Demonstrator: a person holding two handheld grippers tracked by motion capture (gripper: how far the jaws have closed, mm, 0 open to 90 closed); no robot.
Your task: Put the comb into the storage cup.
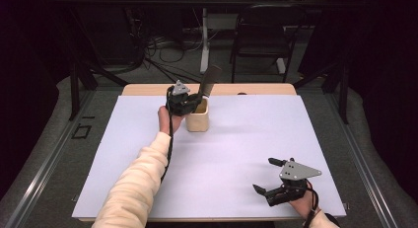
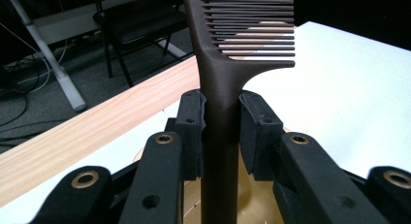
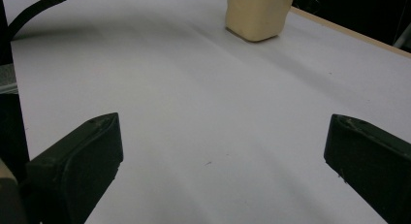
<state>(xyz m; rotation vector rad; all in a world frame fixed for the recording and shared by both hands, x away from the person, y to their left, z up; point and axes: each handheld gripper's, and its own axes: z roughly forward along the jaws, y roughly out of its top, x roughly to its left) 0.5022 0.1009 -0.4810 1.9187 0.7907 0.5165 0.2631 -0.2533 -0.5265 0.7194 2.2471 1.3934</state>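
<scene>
One white table [image 1: 236, 154] amid dark room, left tool [image 1: 190, 103] clamped on comb [image 1: 209, 81], right tool [image 1: 268, 177] agape.

There was one comb [image 1: 209, 81], clamped between the left gripper's [image 1: 190, 102] pads, and one cup [image 1: 198, 117] just under that gripper. Two grippers were counted in all, the right gripper [image 1: 270, 176] well apart from the cup. One chair [image 1: 261, 33] stood far beyond both.
</scene>
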